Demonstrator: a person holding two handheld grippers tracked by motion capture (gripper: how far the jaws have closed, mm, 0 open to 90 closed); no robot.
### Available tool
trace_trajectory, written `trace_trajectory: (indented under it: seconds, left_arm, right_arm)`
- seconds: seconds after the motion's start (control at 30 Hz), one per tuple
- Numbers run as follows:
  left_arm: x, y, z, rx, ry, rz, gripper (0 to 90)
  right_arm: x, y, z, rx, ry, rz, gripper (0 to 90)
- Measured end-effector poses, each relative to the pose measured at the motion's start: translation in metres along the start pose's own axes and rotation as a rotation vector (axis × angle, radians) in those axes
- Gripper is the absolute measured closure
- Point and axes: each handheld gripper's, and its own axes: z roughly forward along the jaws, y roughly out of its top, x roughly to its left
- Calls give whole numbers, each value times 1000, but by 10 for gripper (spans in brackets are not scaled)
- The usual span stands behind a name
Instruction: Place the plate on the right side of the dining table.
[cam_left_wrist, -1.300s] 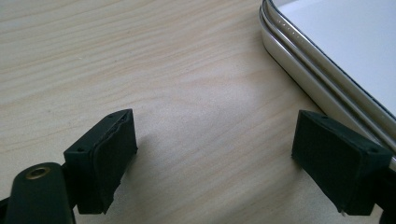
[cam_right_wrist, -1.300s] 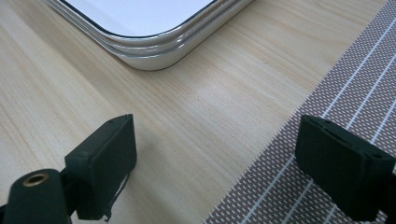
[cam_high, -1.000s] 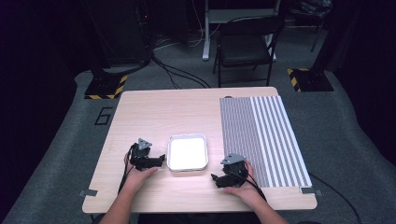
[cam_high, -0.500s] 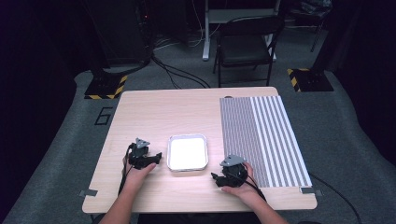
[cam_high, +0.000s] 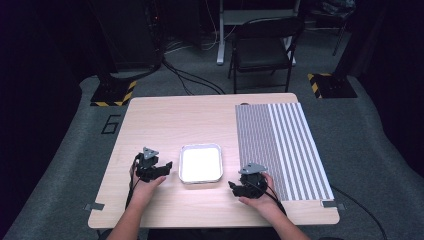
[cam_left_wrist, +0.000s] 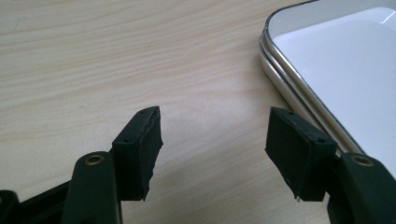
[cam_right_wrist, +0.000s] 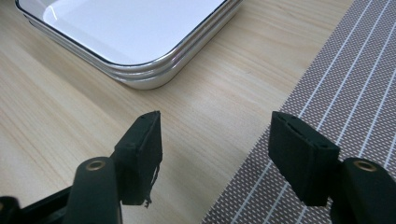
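We see the shallow white rectangular metal tray (cam_high: 201, 163) lying on the pale wooden bench (cam_high: 165, 120) between both tools. Our left hand-held gripper (cam_high: 169, 165) and right hand-held gripper (cam_high: 232, 186) have just been closing partway, jaws apart and empty, beside the tray.

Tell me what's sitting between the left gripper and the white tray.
Nothing: in the left gripper view, bare wooden table runs from the left gripper to the tray. Its jaws have just been closing, with nothing between them.
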Motion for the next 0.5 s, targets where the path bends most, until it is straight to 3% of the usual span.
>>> trace_trajectory:
  seconds: [0.07, 0.13, 0.2, 0.33, 0.5]
  left_arm:
    - [-2, 0, -2, -5, -24, -1, 353]
    - [-4, 1, -5, -7, -41, -4, 452]
    - [-6, 1, -7, -16, -56, -6, 479]
    - [-10, 2, -11, -35, -77, -23, 473]
    - [-11, 2, -12, -30, -128, -55, 467]
  right_arm:
    - [-2, 2, -1, 10, 15, 1, 383]
    - [-2, 4, -2, 22, 21, 7, 392]
    - [-3, 5, -4, 22, 22, 4, 407]
    - [-5, 8, -6, 25, 41, 22, 418]
    - [-6, 12, -6, 12, 28, 31, 396]
